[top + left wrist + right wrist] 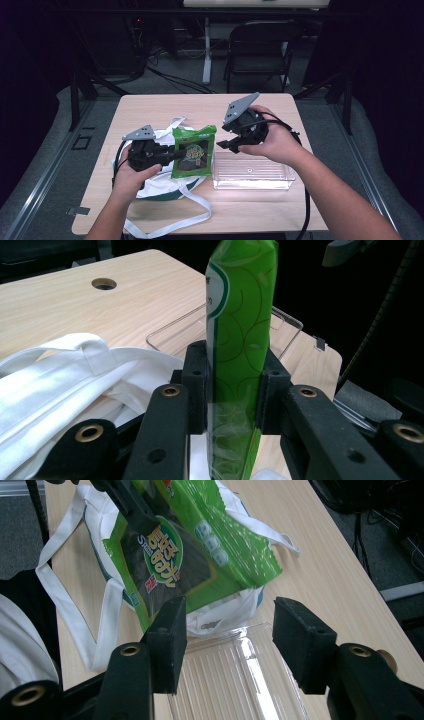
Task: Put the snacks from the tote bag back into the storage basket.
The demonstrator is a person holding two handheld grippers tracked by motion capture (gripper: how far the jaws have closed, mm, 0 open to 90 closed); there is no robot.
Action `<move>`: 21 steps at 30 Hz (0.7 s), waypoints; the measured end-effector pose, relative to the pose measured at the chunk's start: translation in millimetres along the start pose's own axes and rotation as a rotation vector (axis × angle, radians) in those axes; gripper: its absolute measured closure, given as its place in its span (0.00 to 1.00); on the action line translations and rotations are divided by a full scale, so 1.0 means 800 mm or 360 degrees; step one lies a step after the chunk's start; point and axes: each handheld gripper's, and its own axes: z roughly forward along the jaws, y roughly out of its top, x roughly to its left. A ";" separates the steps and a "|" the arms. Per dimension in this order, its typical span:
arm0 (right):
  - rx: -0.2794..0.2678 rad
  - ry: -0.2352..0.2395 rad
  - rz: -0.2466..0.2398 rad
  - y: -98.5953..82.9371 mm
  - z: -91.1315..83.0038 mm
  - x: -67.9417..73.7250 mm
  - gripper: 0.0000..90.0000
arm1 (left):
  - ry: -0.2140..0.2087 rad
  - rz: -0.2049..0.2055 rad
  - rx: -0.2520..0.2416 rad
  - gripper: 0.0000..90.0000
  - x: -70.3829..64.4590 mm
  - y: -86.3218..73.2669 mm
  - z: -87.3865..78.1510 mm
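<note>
Two grippers are up over the desk. My left gripper (167, 155) has its jaws clamped on the green packet (194, 151), held upright above the white bag (165, 187) near the desk's middle. I judge the tray (252, 176), toward the right edge, is next: I'd swing across level and release low. My right gripper (227, 145) hovers over the tray, jaws apart and empty, angled toward the packet.

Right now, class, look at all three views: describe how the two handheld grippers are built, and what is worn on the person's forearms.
Both the left gripper and the right gripper are black, each topped by a grey three-cornered plate with small holes. Their jaws are blocky black bars with brass-coloured rivets, ending in square pads. A black cable trails from the right one. The forearms are bare, no sleeves.
</note>
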 end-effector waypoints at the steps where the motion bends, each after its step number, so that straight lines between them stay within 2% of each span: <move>1: 0.0000 0.0000 0.0000 0.000 0.000 0.000 0.52 | 0.0000 0.0000 0.0000 0.81 0.000 0.000 0.000; 12: 0.0049 0.0029 -0.0091 0.027 0.006 0.003 0.51 | -0.0030 0.0019 0.0017 0.81 -0.006 0.000 0.007; 21: 0.0086 0.0033 -0.0156 0.039 0.012 0.009 0.51 | -0.0049 0.0032 0.0035 0.81 -0.008 -0.001 0.012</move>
